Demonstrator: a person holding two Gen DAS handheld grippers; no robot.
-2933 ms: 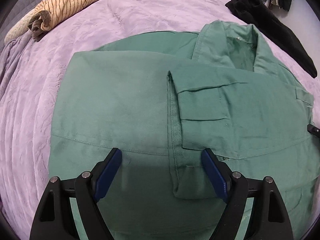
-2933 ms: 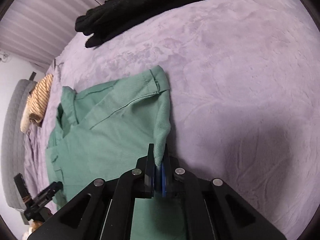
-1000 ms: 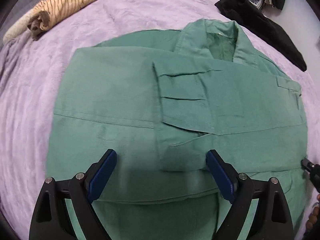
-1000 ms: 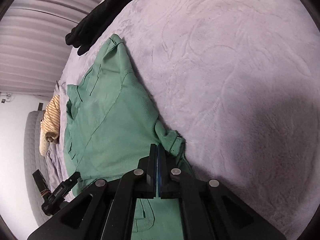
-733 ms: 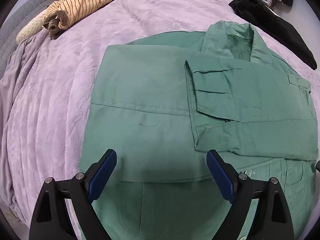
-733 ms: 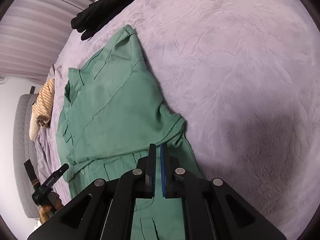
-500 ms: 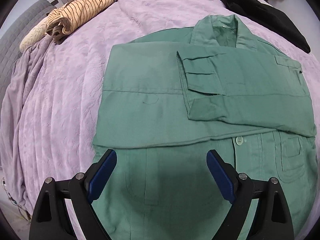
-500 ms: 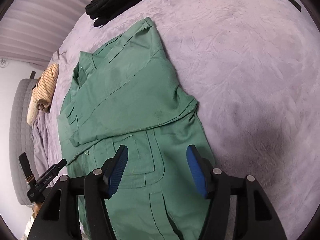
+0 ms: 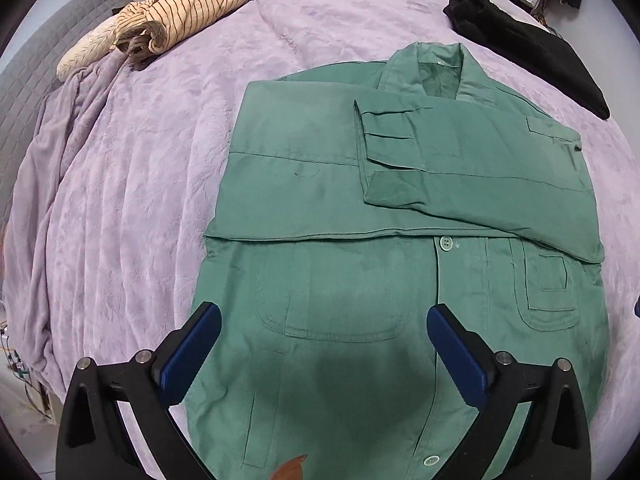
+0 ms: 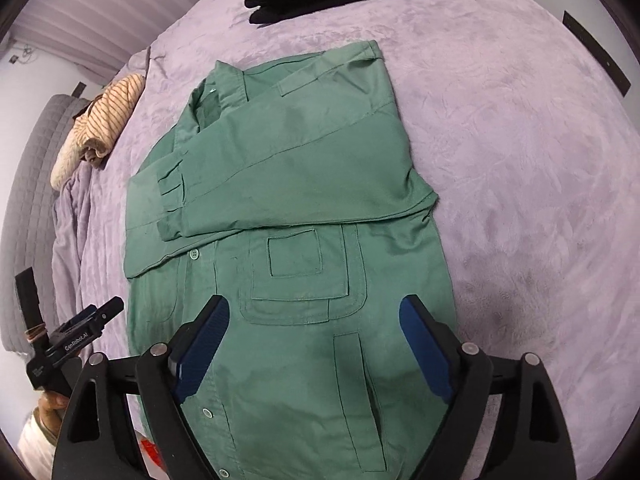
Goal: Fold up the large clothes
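A: Where is the jacket (image 9: 380, 208)?
B: Flat on the purple bed (image 9: 120, 200), collar far, both sleeves folded across the chest, hem near.
A: Left gripper (image 9: 322, 342)?
B: Jaws just opened further, wide apart, nothing between, above the lower front.
A: Right gripper (image 10: 314, 344)?
B: Jaws just opened too, empty, above the pocket (image 10: 298, 276).
A: Elsewhere?
B: Striped garment (image 9: 172, 28) far left, black garment (image 9: 528, 48) far right.

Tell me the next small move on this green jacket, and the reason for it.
Probably bring both grippers down to the near hem of the green jacket and pinch it. Both sleeves already lie folded across the chest, while the lower half with the pockets is still spread flat on the purple blanket. The left gripper and right gripper hover open over that part, holding nothing.
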